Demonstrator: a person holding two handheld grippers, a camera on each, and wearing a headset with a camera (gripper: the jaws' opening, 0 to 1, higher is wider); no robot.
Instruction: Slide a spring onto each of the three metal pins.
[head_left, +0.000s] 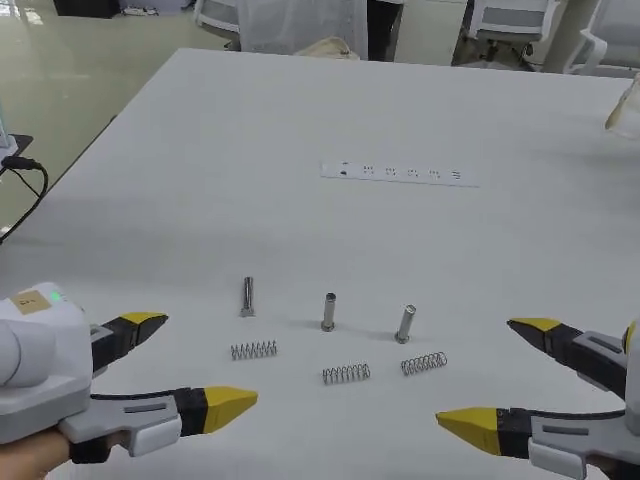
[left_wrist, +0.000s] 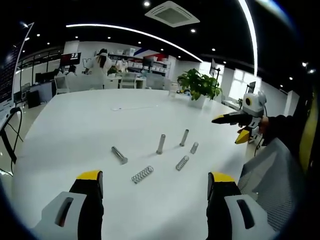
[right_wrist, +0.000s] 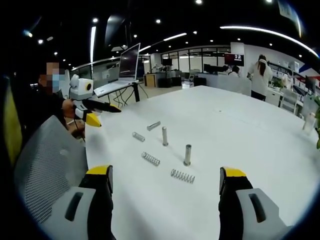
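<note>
Three metal pins sit in a row on the white table. The left pin lies flat, while the middle pin and the right pin stand upright. In front of each lies a loose spring: left spring, middle spring, right spring. My left gripper hovers open near the table's front left, short of the left spring. My right gripper is open at the front right, beside the right spring. In the left gripper view, the open left gripper frames the springs; the right gripper does the same in its view.
A white power strip lies flat further back on the table. Office chairs stand past the far edge, and a black cable hangs off the left side. A potted plant stands at a far corner of the table.
</note>
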